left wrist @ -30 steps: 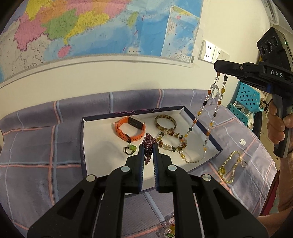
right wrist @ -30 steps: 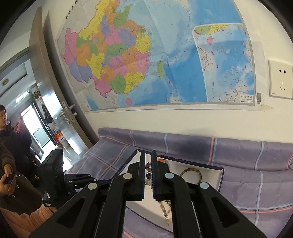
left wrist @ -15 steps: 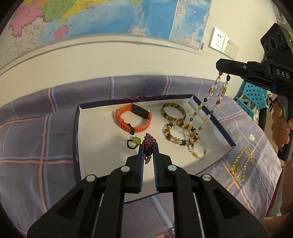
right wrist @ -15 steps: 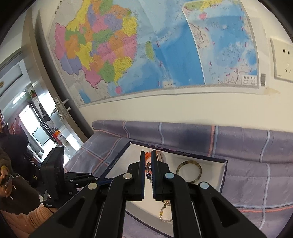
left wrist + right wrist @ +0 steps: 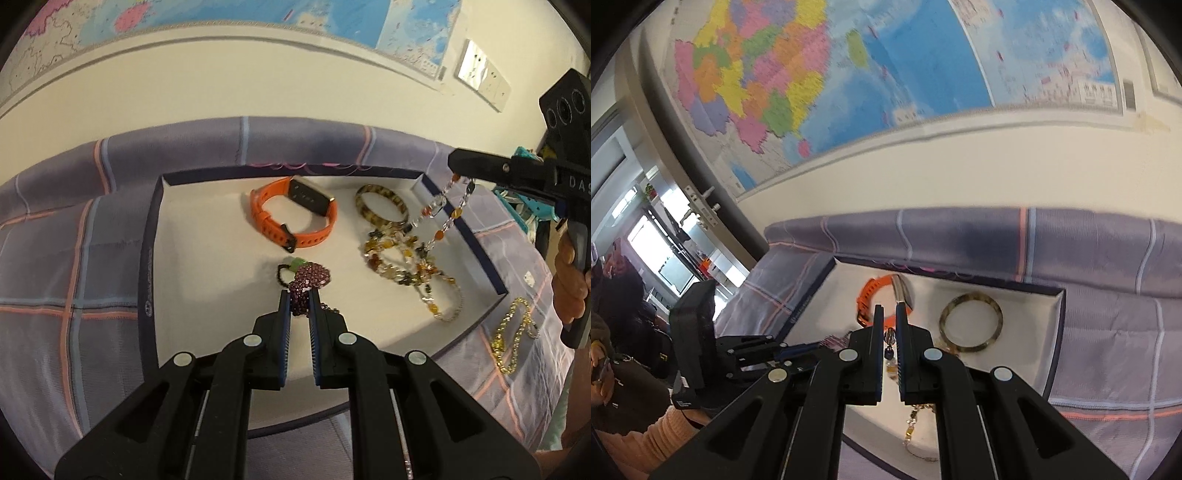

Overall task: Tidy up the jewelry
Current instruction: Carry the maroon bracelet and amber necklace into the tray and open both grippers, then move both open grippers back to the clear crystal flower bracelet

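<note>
Holding both pieces over the tray (image 5: 147, 258) — left gripper (image 5: 299, 295) pinches the purple bracelet (image 5: 308, 277), most of it bunched just ahead of the jaws. Right gripper (image 5: 889, 314) pinches the necklace (image 5: 413, 258), its strand trailing down below the jaws — slack already on the tray.

A: How is the scene lit?
B: Even, soft indoor light is seen on the white tray (image 5: 207, 236), with only faint shadows cast beside the orange watch (image 5: 291, 218). Brighter daylight is admitted through the doorway (image 5: 661, 258), which is overexposed.

A: Is sharpness kept?
B: The left wrist view is rendered fairly crisp. In the right wrist view the wall map (image 5: 849, 74) is smeared by motion blur. Straight lines are bowed by the fisheye, and dark vignetting is found at every corner.
</note>
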